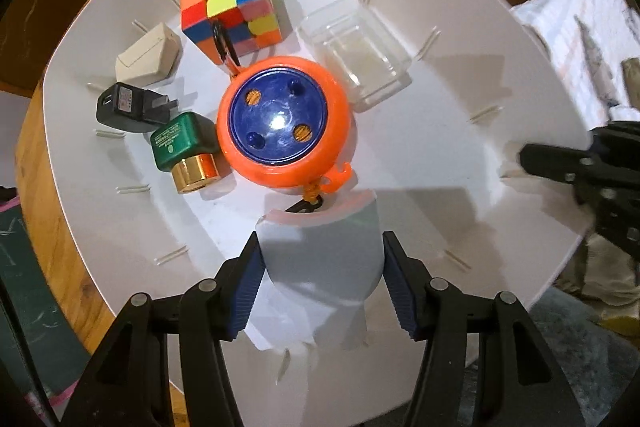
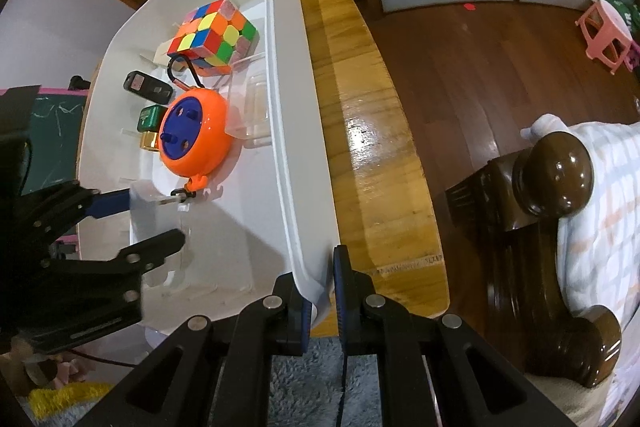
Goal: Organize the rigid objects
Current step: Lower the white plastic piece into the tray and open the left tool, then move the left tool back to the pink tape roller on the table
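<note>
I look straight down into a white bin (image 1: pixel 460 11). It holds a Rubik's cube (image 1: pixel 232 3), a beige box (image 1: pixel 148 57), a black charger (image 1: pixel 128 105), a green and gold piece (image 1: pixel 186 151), an orange and blue round reel (image 1: pixel 280 123) and a clear plastic box (image 1: pixel 356 47). My left gripper (image 1: pixel 322 235) stands over the bin's near end with a pale translucent container (image 1: pixel 320 255) between its pads. The pads lie close along its sides, and a thin gap shows on the right. My right gripper (image 2: pixel 322 287) is shut on the bin's rim (image 2: pixel 288 107); the left gripper (image 2: pixel 156 215) shows there too.
The bin sits on a wooden table (image 2: pixel 360 107). Beyond it lie a wooden floor, a pink stool (image 2: pixel 604 27) and a bed with a dark wooden post (image 2: pixel 552 171). A grey rug (image 2: pixel 300 387) lies below the table's edge.
</note>
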A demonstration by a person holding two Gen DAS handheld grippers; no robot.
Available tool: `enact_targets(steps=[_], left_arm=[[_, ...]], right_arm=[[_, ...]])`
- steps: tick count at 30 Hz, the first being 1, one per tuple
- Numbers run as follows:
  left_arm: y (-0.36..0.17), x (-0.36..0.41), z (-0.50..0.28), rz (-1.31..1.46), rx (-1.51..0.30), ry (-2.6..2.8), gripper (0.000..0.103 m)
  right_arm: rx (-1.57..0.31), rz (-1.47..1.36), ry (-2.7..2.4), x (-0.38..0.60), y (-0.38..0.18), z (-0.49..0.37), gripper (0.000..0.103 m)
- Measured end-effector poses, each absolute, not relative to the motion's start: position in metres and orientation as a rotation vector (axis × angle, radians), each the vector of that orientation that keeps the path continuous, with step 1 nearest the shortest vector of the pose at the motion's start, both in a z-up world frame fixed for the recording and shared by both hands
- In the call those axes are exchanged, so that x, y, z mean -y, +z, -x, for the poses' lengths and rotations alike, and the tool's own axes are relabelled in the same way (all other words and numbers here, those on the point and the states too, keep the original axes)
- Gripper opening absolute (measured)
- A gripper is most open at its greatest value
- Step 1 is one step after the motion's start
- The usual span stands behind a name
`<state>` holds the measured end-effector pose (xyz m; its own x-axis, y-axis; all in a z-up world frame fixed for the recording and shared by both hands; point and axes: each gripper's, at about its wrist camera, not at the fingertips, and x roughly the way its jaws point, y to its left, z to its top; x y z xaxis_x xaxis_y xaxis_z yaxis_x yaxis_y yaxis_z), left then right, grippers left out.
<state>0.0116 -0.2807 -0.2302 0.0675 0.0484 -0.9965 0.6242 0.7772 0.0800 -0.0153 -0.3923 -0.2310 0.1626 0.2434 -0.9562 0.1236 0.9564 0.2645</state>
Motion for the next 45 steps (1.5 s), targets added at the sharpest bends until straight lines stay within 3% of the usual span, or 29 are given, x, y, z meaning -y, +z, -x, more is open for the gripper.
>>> enact_targets(steps=[1, 2, 6, 28, 45], left_arm=[[-0.232, 0.282, -0.011, -0.597, -1.458, -0.462, 0.076], [-0.233, 0.284, -0.009, -0.614, -1.458, -0.447, 0.081], [-0.227, 0.284, -0.008, -0.599, -1.440, -0.437, 0.088], [-0.173, 0.276, -0.008, -0.664, -1.285, -0.443, 0.089], [-0.113, 0.190, -0.039, -0.484, -1.205, -0.356, 0.089]], right_arm=[[-1.412, -0.311, 0.090, 0.393, -0.231, 0.015, 0.010], [-1.412, -0.312, 0.093, 0.393, -0.231, 0.015, 0.010], [-1.413, -0.318, 0.102, 0.394, -0.231, 0.014, 0.011], [-1.431, -0.343, 0.079, 0.394, -0.232, 0.012, 0.011], [-1.437, -0.365, 0.000, 0.394, -0.231, 0.013, 0.011]])
